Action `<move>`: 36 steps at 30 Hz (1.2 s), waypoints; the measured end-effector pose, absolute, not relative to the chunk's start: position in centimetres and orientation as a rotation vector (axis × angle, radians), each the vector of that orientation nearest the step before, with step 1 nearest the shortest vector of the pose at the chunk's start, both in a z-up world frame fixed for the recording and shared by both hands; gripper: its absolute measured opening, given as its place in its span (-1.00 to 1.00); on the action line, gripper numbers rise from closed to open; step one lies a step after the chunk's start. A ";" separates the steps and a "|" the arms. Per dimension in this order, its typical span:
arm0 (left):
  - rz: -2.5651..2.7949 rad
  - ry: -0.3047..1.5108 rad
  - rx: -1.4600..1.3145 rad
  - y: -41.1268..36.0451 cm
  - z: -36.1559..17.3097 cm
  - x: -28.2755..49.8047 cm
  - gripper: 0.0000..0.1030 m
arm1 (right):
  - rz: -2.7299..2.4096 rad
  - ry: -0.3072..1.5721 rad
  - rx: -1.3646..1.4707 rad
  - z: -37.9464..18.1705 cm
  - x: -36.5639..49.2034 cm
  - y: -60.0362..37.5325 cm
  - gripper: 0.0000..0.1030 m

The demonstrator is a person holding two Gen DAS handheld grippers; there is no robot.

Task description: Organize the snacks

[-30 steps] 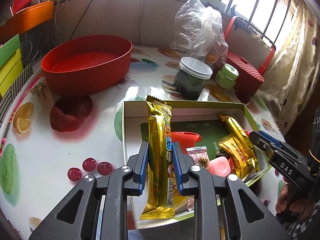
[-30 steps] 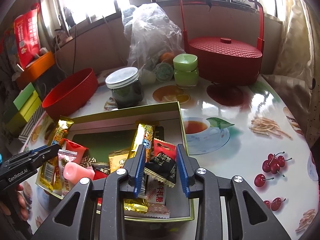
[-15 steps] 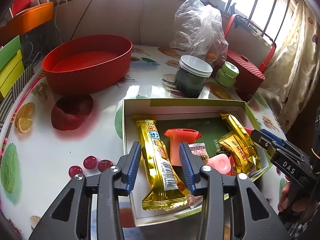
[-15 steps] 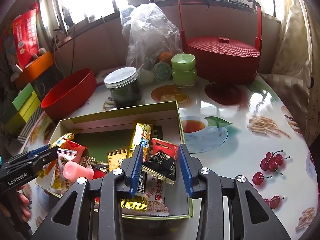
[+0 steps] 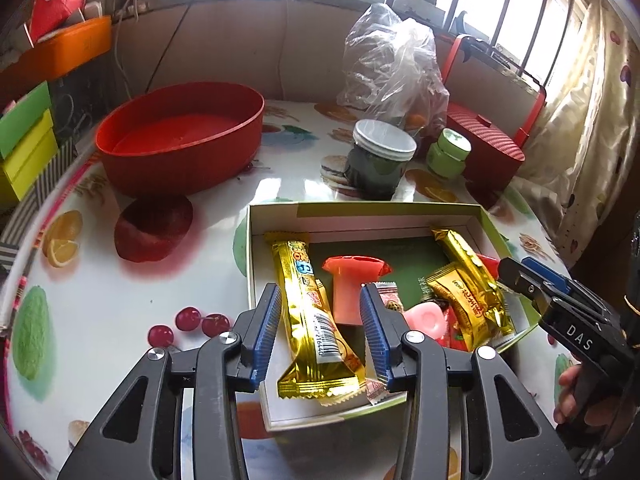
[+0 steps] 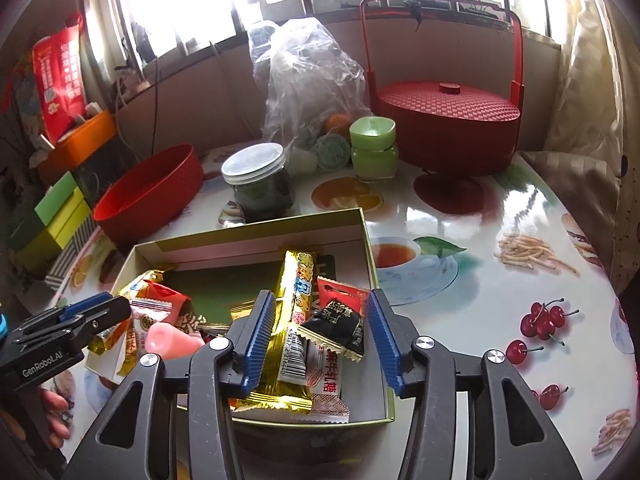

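A shallow green-edged box on the table holds several snacks. A long gold bar lies flat at its left side, between the fingers of my open left gripper, which hangs just above it. A red packet, a pink candy and gold packets lie beside it. My right gripper is open over the box's near right corner, above a black packet and another gold bar. Each gripper shows in the other's view, the right and the left.
A red oval tub stands at the back left. A dark jar with a white lid, a small green jar, a clear plastic bag and a red lidded basket with a handle stand behind the box. Coloured boxes sit left of the table.
My left gripper has opened and let go of the long gold bar, which now lies flat in the box. My right gripper has opened wider and let go of the black packet.
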State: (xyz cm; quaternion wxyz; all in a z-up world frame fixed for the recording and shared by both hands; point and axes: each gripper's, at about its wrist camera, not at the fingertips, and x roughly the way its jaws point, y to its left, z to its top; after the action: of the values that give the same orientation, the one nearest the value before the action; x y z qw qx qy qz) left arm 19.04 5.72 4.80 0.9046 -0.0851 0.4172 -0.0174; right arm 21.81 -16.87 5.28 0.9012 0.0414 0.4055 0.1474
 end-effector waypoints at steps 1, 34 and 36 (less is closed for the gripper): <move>-0.039 0.856 -0.174 5.6 5.0 18.9 -0.18 | 0.305 0.837 0.087 5.4 21.7 -16.9 -0.04; -0.011 0.936 -0.074 1.1 1.8 9.8 -0.18 | 0.277 0.924 -0.011 3.9 12.3 -15.9 0.04; -0.011 0.948 -0.079 1.0 1.5 9.5 -0.18 | 0.262 0.943 -0.036 3.4 11.8 -15.8 0.04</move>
State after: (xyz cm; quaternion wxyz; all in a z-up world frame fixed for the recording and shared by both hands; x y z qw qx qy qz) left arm 9.54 1.04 1.47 0.8891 -0.0380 0.4562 -0.0055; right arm 11.83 -15.78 3.41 0.8824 -0.0172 0.4530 0.1259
